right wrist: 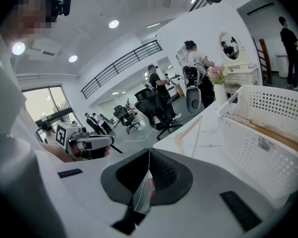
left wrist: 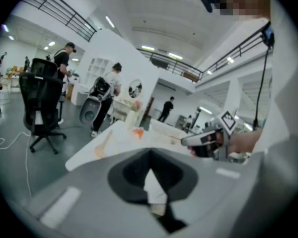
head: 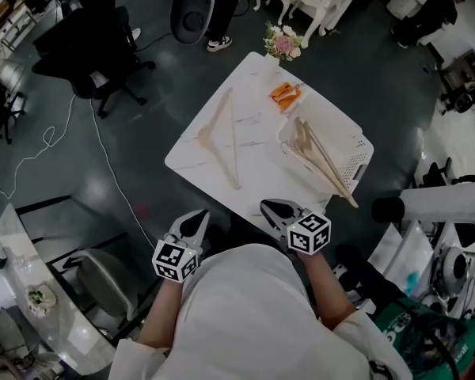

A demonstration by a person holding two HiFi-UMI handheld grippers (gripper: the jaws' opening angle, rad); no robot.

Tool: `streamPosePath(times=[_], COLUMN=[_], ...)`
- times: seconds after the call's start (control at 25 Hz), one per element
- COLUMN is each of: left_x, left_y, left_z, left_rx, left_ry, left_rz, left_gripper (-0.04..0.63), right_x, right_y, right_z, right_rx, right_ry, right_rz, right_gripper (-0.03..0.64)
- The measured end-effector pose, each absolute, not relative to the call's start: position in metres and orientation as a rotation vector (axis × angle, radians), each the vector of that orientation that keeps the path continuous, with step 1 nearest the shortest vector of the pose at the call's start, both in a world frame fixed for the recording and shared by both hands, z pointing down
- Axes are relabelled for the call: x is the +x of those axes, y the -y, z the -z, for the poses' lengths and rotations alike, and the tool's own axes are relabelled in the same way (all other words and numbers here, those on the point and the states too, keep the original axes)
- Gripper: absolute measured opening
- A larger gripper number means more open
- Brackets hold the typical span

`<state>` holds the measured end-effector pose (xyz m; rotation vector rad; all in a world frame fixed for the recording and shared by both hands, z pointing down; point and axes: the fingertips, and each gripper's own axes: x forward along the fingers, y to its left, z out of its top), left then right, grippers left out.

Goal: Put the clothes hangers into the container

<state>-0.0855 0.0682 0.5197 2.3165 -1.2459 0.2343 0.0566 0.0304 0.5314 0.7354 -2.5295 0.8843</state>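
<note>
A wooden hanger [head: 222, 137] lies flat on the left half of the white table [head: 198, 169]; it also shows in the right gripper view [right wrist: 188, 135]. More wooden hangers [head: 321, 158] lie in the white perforated basket [head: 358, 163] at the table's right edge. My left gripper [head: 193, 225] hovers just off the table's near edge, shut and empty. My right gripper [head: 275, 210] sits at the near edge, short of the basket [right wrist: 268, 133], shut with nothing in it. Each gripper sees the other: the right gripper [left wrist: 188, 140] and the left gripper [right wrist: 108, 142].
An orange item [head: 285, 95] and a vase of flowers [head: 283, 44] stand at the table's far end. A black office chair [head: 91, 54] and people stand beyond on the dark floor. A white cable [head: 103, 157] trails left of the table; white equipment [head: 451, 204] is close on the right.
</note>
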Motion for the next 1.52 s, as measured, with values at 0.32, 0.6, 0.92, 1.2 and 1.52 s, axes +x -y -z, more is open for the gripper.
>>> streamPosePath(times=[0.32,0.6,0.92,1.2,1.52], left_x=[-0.076,-0.071,-0.070,-0.085,-0.117], left_y=[-0.051,-0.039,-0.029,-0.011,0.010], left_z=[-0.530,-0.537,-0.539,-0.542,-0.544], left_rx=[2.251,2.196,2.165,2.167,2.184], left_ry=[1.299,1.354,1.387,1.386,1.359], left_rz=[-0.285,-0.294,-0.309,-0.313,-0.309], left_gripper=[0.001,0.000,0.000,0.000,0.000], right_x=[0.066,0.072,0.073,0.066,0.041], right_y=[-0.002,0.012,0.022,0.036,0.053], right_z=[-0.543,-0.551,-0.560,-0.567,-0.573], right_rx=[0.648,0.554,0.525,0.576,0.665], right_ry=[2.541,2.544,2.546,2.536,2.495], right_rz=[-0.893,-0.862,-0.865,-0.869,-0.890], right_gripper=[0.003,0.003,0.003,0.003,0.003])
